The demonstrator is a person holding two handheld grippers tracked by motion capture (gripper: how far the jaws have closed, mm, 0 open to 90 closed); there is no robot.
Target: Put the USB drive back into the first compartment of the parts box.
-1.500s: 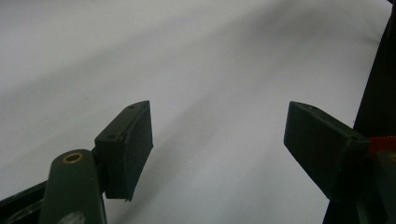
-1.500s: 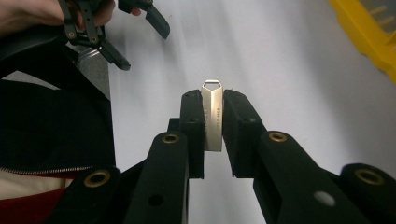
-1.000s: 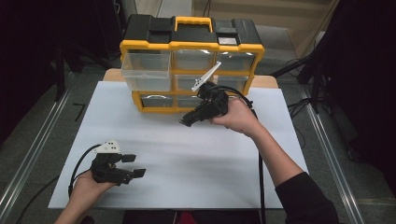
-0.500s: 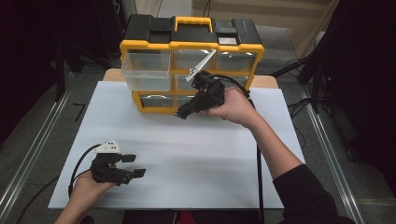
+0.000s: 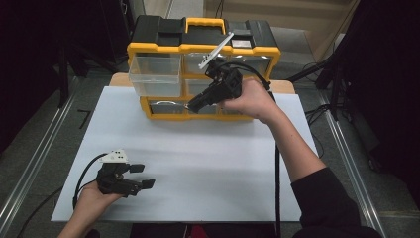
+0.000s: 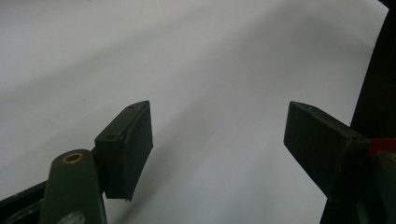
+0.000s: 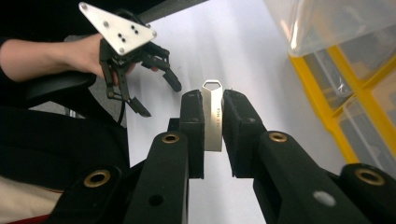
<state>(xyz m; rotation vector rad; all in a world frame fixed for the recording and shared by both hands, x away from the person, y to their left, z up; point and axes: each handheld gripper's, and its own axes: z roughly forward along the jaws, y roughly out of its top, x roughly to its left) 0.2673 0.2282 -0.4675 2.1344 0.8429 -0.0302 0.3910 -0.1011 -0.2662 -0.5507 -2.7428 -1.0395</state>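
Step in hand: carrying. The right tool (image 5: 190,106) was up off the white tabletop (image 5: 208,163), clamped on a small flat silver metal USB stick with a loop at its end (image 7: 213,114), right in front of the yellow-and-black plastic organiser box with clear drawers (image 5: 198,59) at the tabletop's far edge.

Right tool: jaws closed tight on the stick. In the right gripper view the stick stood upright between the two black pads, loop end poking out past the tips, lower end hidden between the jaws.

Where the stick was: in the air, held in the right tool, close to the organiser's lower row of drawers and above the far middle of the tabletop. In the high view it was too small to make out at the jaw tips.

Left tool (image 5: 140,176): jaws wide apart, nothing between them, resting low near the tabletop's near left corner, well apart from the box.

Drawers: one clear upper-left drawer (image 5: 154,74) stood pulled out from the box; I could not tell what was in it.

Next move, my call: the stick looked bound for a drawer. That would need the right tool to line up over an open compartment, lower the stick in, then ease the jaws apart. The left tool sat free to steady the box.
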